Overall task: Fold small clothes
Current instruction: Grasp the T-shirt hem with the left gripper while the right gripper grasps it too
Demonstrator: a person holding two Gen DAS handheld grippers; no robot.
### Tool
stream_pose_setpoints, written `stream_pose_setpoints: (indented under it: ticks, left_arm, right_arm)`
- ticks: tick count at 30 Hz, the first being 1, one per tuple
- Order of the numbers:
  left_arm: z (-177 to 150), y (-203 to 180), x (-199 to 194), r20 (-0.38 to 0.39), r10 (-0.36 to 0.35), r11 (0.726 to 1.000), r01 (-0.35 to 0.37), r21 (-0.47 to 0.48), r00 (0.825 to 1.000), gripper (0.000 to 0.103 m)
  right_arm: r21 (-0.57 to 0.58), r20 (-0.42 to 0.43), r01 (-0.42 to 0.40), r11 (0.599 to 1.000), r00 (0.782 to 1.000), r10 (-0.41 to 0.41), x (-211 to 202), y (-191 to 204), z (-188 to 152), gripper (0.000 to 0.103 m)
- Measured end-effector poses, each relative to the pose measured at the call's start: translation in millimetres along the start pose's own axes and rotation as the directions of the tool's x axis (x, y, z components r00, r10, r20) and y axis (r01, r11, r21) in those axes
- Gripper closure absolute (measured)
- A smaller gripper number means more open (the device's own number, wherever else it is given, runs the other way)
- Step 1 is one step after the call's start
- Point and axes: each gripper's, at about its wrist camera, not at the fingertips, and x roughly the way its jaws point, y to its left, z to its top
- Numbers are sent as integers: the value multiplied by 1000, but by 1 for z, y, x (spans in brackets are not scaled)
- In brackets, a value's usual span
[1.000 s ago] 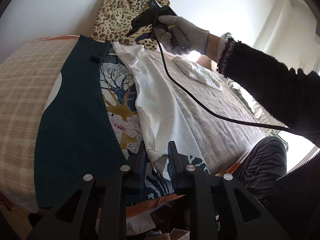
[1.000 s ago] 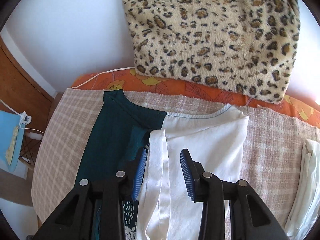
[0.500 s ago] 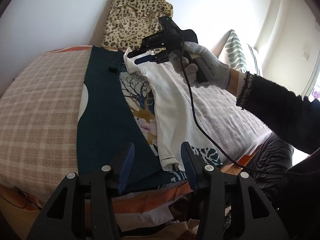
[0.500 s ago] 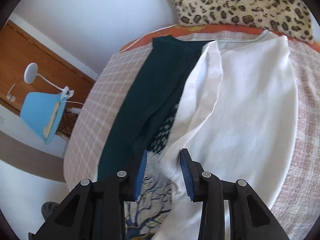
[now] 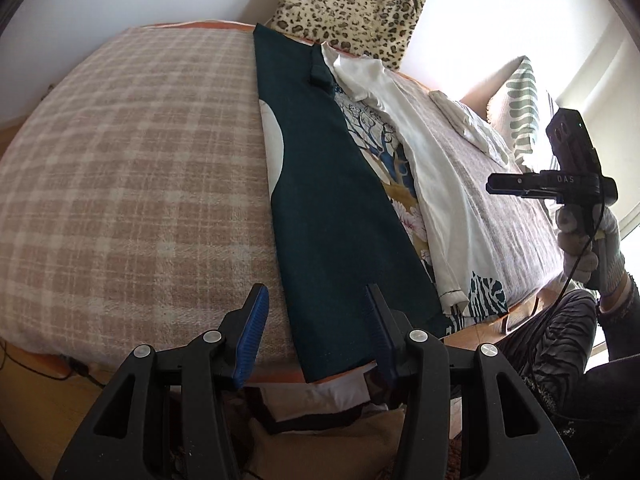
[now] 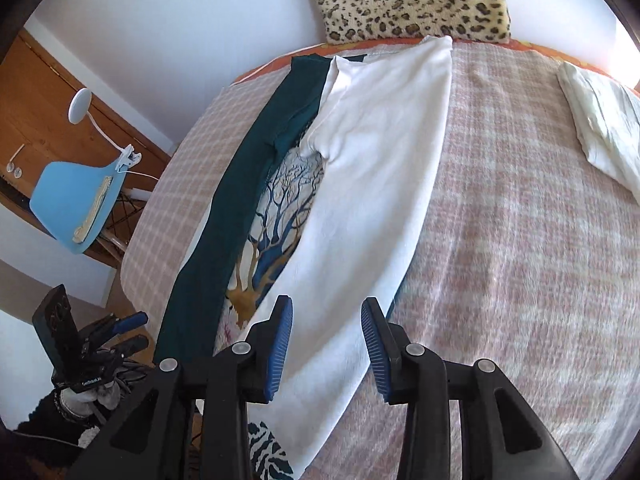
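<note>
A garment lies lengthwise on the checked blanket [image 5: 132, 168]. Its dark teal side [image 5: 332, 200] is folded in on the left. Its white side [image 6: 372, 184] is folded in on the right. A tree print [image 6: 284, 216] shows between them. My left gripper [image 5: 316, 332] is open and empty, above the near end of the teal fold. My right gripper [image 6: 326, 344] is open and empty, above the near part of the white fold. It also shows in the left wrist view [image 5: 516, 188], raised off the bed at the right.
A leopard-print cushion [image 5: 352, 4] stands against the wall at the bed's head. A folded white cloth [image 6: 600, 124] lies on the blanket at the right. A striped cushion [image 5: 524, 108] is beyond it. A blue chair [image 6: 76, 200] with a clip lamp stands at the bed's left.
Both grippers let go of the white fold and opened. The left moved left to the teal edge. The right drew back from the collar toward the near end.
</note>
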Motion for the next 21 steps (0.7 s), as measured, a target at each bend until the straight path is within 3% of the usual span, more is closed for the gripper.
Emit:
stream_pose_setpoints:
  ticks: [4,9,11,13,14,17,21]
  left_arm:
    - [-3,3,9,-31,2,1000,-2,-17,1000,56]
    - [-2,6,9,-25,-17,999,16,-31,1000,59]
    - [-2,6,9,-22,-19,999,18,-26,1000,70]
    - [-3,8,12,-28,-21,999,20,-28,999,94]
    - [-4,8,13,-27,-25,999,25,-26,999,96]
    - [-4,8,13,-8,-7,1000,7,6,1000,101]
    - [-5,6,4,24,14,999,-14,33,1000,102]
  right_arm:
    - [54,-50,-11,998,999,13,1,-2,-51,64]
    - [73,-81,-43,996,996,49,7,6,-92,64]
    - [53,-88,-37,998,995,41,11,12,-100,64]
    - [23,-68,-2,1000,998,3,9,19,-103,64]
    - [13,-64,11,1000,998,-10,9,21,-102,66]
    - [2,-78,25,1000,997,-25,17,27,-102,101]
    - [-2,-60,12,1000,998,-13,8,26,-106,103]
